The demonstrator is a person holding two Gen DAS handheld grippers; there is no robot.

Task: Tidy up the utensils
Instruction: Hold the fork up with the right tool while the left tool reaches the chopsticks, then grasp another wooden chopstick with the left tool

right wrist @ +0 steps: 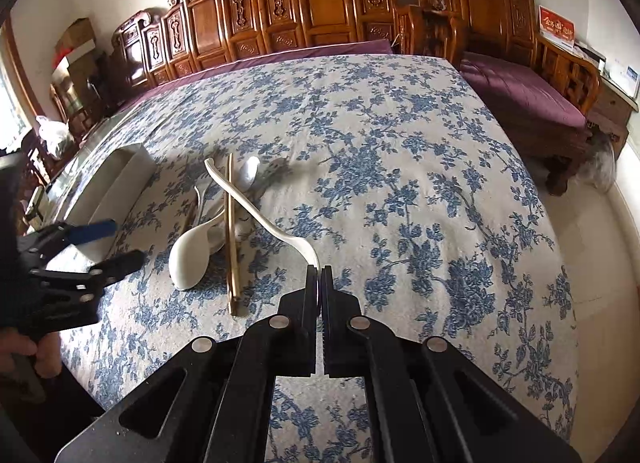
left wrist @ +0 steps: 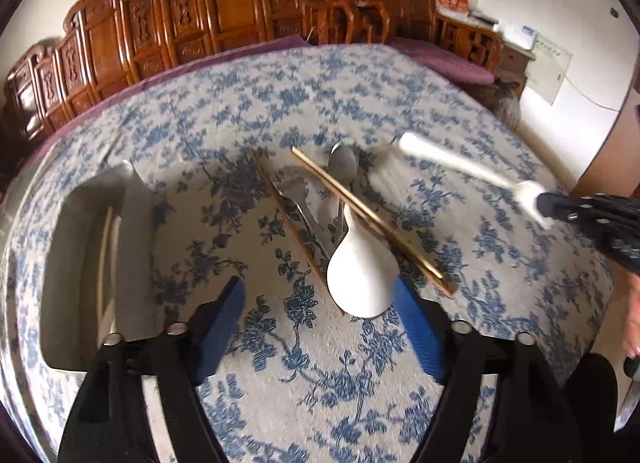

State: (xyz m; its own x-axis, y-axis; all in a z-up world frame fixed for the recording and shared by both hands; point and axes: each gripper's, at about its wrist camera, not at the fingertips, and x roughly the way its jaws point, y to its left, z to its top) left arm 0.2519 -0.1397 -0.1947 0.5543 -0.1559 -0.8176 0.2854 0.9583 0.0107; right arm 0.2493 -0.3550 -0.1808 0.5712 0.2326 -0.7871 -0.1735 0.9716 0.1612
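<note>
Right gripper [right wrist: 320, 283] is pinching a slim white spoon [right wrist: 256, 207] by its bowl end, jaws nearly closed on it. The spoon is hanging above the floral tablecloth [right wrist: 400, 183], its long axis running away from the gripper toward the pile, handle tip pointing up and far-left over the heap.

Left gripper [left wrist: 320, 315] is standing wide open with nothing between its blue pads [left wrist: 224, 319], hovering just short of the pile, the white ladle-spoon [left wrist: 360, 279] bowl sitting near its right pad.

The pile is lying mid-table: brass-coloured chopsticks [left wrist: 368, 219] crossing over the white ladle-spoon, with a metal spoon [left wrist: 343, 167] and fork [left wrist: 294, 191] beneath. A pale open tray [left wrist: 80, 263] is sitting at the left.

Judging handling: the held spoon looks ceramic or melamine, so stiff, smooth, likely slippery and chip-prone; the grip so far toward one end is probably letting it lever. Nearer the neck would seem steadier. The chopsticks look thin, light and likely to roll.
</note>
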